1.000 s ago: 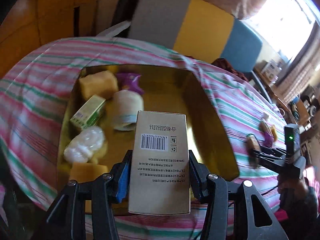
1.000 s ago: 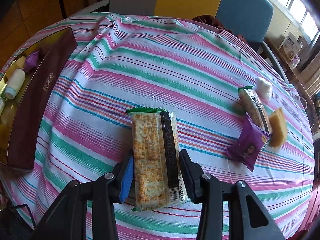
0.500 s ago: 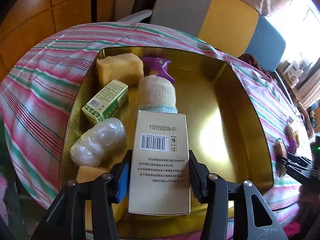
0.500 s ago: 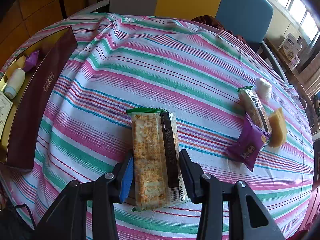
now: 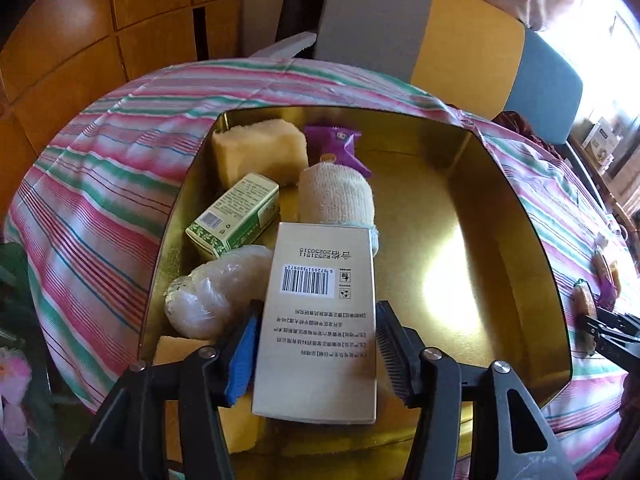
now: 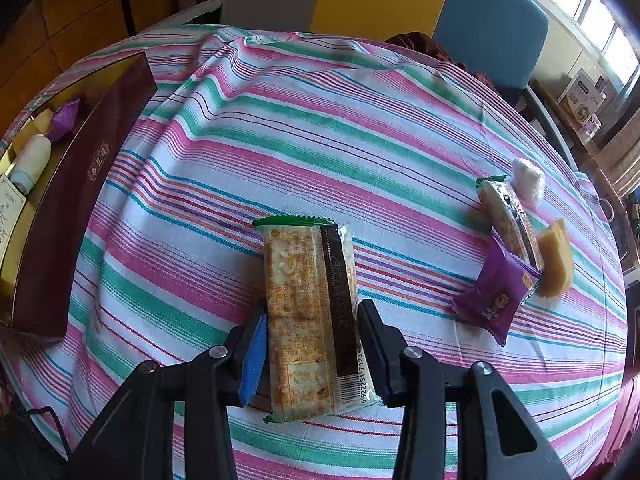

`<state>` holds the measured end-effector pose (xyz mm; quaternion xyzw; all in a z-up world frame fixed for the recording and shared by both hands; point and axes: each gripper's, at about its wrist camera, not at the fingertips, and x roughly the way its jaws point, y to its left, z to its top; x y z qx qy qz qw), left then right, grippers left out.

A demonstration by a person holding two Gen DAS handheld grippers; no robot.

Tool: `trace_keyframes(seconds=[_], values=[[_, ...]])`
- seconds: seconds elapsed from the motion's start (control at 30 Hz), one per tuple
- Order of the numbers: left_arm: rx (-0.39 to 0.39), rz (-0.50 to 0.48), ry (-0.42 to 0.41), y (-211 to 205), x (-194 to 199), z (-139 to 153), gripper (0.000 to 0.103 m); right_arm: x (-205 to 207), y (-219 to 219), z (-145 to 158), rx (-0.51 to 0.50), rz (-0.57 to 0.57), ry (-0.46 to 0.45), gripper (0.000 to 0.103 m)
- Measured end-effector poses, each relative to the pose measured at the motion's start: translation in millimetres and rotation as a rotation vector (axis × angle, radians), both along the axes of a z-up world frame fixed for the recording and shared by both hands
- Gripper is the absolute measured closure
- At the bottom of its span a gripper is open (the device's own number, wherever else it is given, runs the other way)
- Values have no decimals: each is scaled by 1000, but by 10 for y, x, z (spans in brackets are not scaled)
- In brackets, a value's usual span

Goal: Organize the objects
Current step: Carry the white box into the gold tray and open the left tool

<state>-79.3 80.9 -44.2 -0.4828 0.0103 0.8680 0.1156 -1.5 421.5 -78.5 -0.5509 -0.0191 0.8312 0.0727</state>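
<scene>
Left gripper (image 5: 316,354) has its jaws closed on a beige carton w/ barcode (image 5: 320,320), held over the near part of a gold tin tray (image 5: 516,240) that sits at the left edge of the tabletop, on the striped tablecloth (image 6: 320,128). Carton's far end overlaps a rolled beige cloth (image 5: 336,196) lying mid-tray; can't tell if they touch. Along the tray's left wall, far to near: yellow sponge block (image 5: 256,152) in the far-left corner, green-and-white small box (image 5: 236,216) tilted just beside it, clear-wrapped white bundle (image 5: 216,292) next, then another yellow sponge (image 5: 180,352) at the near-left corner, partly hidden by the gripper. A purple snack packet (image 5: 336,144) lies by the far wall, touching the cloth roll's far end. Tray's right half is bare gold metal w/ glare. Right gripper (image 6: 312,350) has jaws closed on a cracker pack w/ green end seal (image 6: 308,304), pack pointing away along the fingers, low over the near-centre of the tabletop; can't tell if it rests on the cloth. Near the right edge sits a cluster: second cracker pack (image 6: 508,216), white wrapped ball (image 6: 528,178) at its far end, purple packet (image 6: 496,292) overlapping its near end, yellow sponge piece (image 6: 556,260) just beside on the right. Tray's dark maroon outer wall (image 6: 76,192) shows at the left edge in the right wrist view.
</scene>
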Motion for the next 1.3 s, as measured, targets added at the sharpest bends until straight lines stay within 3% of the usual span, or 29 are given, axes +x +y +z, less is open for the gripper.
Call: trace_keyframes(seconds=[0.47, 0.87, 1.3], values=[[-25, -1, 184, -187, 304, 400, 37, -13, -37, -16, 26, -10, 9, 59], [-28, -13, 232, -221, 460, 479, 37, -10, -68, -12, 29, -62, -6, 59], [-30, 5, 242, -356, 493, 444, 37, 60, -275, 155, -100, -98, 21, 60]])
